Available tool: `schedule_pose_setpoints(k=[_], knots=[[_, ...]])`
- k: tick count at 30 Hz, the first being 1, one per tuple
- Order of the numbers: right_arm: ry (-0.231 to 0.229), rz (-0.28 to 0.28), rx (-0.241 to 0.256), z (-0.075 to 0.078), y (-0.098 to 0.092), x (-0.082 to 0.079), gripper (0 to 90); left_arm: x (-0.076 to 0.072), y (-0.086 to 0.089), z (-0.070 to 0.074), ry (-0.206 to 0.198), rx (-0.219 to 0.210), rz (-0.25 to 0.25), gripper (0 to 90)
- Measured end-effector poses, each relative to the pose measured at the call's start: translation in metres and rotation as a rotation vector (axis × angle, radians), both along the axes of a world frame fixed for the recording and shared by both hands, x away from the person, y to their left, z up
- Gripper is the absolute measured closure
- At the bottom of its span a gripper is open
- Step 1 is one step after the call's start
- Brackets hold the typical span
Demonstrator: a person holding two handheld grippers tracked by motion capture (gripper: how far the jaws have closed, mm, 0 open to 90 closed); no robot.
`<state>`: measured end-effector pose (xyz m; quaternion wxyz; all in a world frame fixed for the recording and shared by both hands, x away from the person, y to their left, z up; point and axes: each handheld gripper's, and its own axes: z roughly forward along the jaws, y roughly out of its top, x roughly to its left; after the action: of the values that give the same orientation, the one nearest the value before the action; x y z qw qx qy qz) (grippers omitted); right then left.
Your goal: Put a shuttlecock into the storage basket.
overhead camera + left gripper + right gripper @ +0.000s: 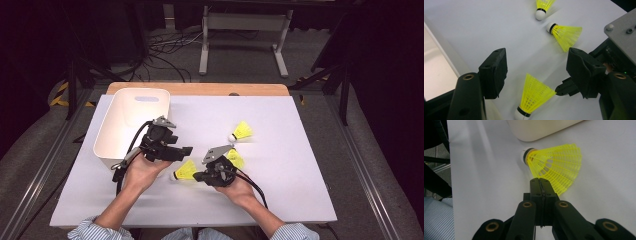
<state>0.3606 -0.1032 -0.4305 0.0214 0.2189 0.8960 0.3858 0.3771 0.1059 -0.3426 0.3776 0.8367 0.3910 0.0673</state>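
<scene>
Pressed tight together on the open rim of the yellow shuttlecock (556, 167), as far as can be told, with the right gripper's (541, 180) fingers (535, 188); spread wide and holding nothing just above it with the left gripper's (537, 67) fingers (495, 70). Lying on its side on the white desk (280, 190), round nose toward the white tub (117, 125) close by, with two more shuttlecocks (243, 131) farther off. Very light and easy to squash or flick away, so better to pinch softly at the hard nose, not the thin springy net.
</scene>
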Motion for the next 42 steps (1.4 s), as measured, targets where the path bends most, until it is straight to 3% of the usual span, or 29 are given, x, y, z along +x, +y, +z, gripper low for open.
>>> schedule_pose_setpoints(k=[15,42], knots=[[-0.011,-0.023,-0.003,0.014,-0.026,-0.006,90.0,-0.005,-0.006,0.01,-0.029,0.011,-0.026,31.0],[-0.022,-0.056,-0.009,0.039,-0.062,-0.009,90.0,-0.008,-0.024,0.011,-0.024,0.033,-0.089,30.1]])
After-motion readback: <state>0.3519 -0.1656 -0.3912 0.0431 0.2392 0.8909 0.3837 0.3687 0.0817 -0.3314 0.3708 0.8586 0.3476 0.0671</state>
